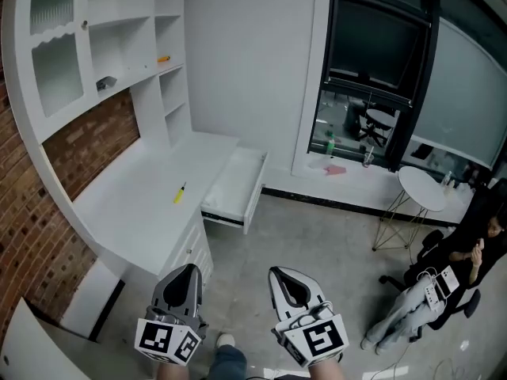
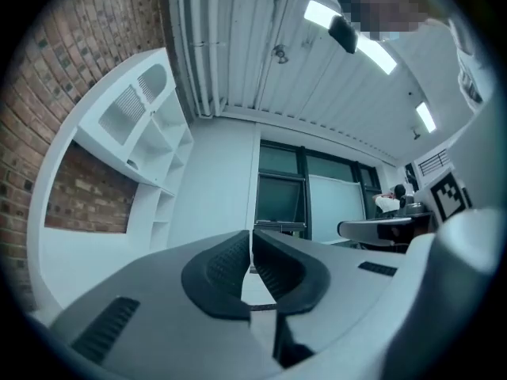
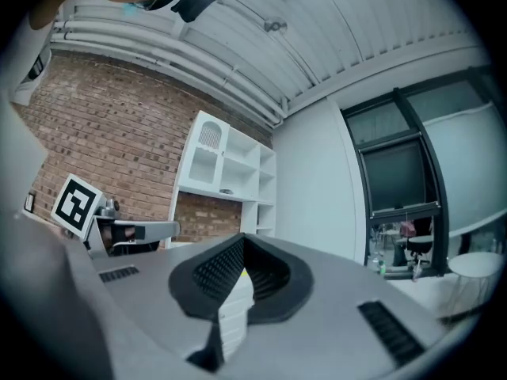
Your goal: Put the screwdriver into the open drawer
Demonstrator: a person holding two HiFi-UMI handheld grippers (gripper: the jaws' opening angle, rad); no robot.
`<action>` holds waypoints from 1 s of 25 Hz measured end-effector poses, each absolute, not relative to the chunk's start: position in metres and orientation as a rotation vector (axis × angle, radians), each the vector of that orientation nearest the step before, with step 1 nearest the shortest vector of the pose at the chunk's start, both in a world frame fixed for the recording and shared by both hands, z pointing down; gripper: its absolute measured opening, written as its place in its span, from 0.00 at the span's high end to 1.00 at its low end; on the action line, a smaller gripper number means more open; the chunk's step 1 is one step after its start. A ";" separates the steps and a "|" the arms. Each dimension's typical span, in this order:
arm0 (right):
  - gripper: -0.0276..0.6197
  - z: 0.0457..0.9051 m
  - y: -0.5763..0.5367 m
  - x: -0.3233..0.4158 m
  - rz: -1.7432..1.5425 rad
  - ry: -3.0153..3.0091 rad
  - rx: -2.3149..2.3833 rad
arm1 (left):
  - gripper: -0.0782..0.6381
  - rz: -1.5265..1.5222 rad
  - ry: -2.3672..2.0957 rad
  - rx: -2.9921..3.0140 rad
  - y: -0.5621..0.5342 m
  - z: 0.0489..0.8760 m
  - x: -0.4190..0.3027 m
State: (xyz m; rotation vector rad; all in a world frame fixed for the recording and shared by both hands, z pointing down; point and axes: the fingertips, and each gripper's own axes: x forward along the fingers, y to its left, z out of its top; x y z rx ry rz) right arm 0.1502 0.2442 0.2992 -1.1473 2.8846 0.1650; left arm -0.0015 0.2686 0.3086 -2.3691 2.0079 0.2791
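A small yellow screwdriver [image 1: 180, 193] lies on the white desk [image 1: 135, 200], near its front edge. Just to its right the open drawer [image 1: 234, 188] sticks out of the desk, white, with nothing showing inside. Both grippers are low in the head view, well short of the desk and pointing toward it. My left gripper [image 1: 188, 268] is shut with nothing between its jaws; in the left gripper view its tips [image 2: 251, 240] meet. My right gripper [image 1: 279, 272] is likewise shut and empty, tips [image 3: 242, 244] together. The screwdriver is not clearly seen in either gripper view.
White shelves [image 1: 119, 30] rise over the desk against a brick wall [image 1: 87, 141], with a yellow item [image 1: 163, 58] on one shelf. A round white table [image 1: 422, 188] and a seated person [image 1: 475, 248] are at right, and bottles [image 1: 330, 143] stand on the window sill.
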 end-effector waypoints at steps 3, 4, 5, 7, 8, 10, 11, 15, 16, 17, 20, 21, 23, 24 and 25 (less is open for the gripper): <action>0.94 0.297 0.193 0.122 0.181 2.875 -1.194 | 0.87 0.217 1.998 -2.378 0.215 0.310 -0.031; 0.94 0.297 0.176 0.112 0.195 2.877 -1.207 | 0.87 0.193 1.992 -2.373 0.197 0.311 -0.040; 0.94 0.297 0.159 0.101 0.201 2.880 -1.215 | 0.87 0.175 1.985 -2.372 0.179 0.311 -0.050; 0.94 0.296 0.128 0.079 0.187 2.881 -1.227 | 0.87 0.140 1.969 -2.376 0.147 0.314 -0.067; 0.94 0.294 0.114 0.069 0.175 2.880 -1.236 | 0.87 0.118 1.961 -2.381 0.132 0.315 -0.075; 0.94 0.292 0.089 0.052 0.181 2.879 -1.247 | 0.87 0.087 1.945 -2.388 0.104 0.316 -0.087; 0.94 0.292 0.078 0.044 0.198 2.880 -1.245 | 0.87 0.080 1.940 -2.386 0.092 0.315 -0.093; 0.94 0.297 0.045 0.028 0.217 2.901 -1.254 | 0.87 0.064 1.986 -2.344 0.054 0.320 -0.116; 0.94 0.300 0.037 0.028 0.208 2.908 -1.263 | 0.87 0.057 2.005 -2.335 0.046 0.323 -0.122; 0.94 0.304 0.027 0.029 0.196 2.913 -1.271 | 0.87 0.057 2.027 -2.330 0.037 0.327 -0.127; 0.94 0.315 -0.005 0.033 0.141 2.920 -1.271 | 0.87 0.078 2.095 -2.334 0.009 0.340 -0.141; 0.94 0.319 -0.017 0.033 0.119 2.926 -1.261 | 0.87 0.080 2.114 -2.335 0.000 0.345 -0.145; 0.94 0.327 -0.044 0.032 0.087 2.937 -1.232 | 0.87 0.081 2.149 -2.323 -0.023 0.351 -0.152; 0.94 0.329 -0.058 0.029 0.078 2.942 -1.214 | 0.87 0.081 2.168 -2.311 -0.035 0.353 -0.156; 0.94 0.330 -0.072 0.026 0.074 2.948 -1.193 | 0.87 0.082 2.189 -2.294 -0.048 0.354 -0.160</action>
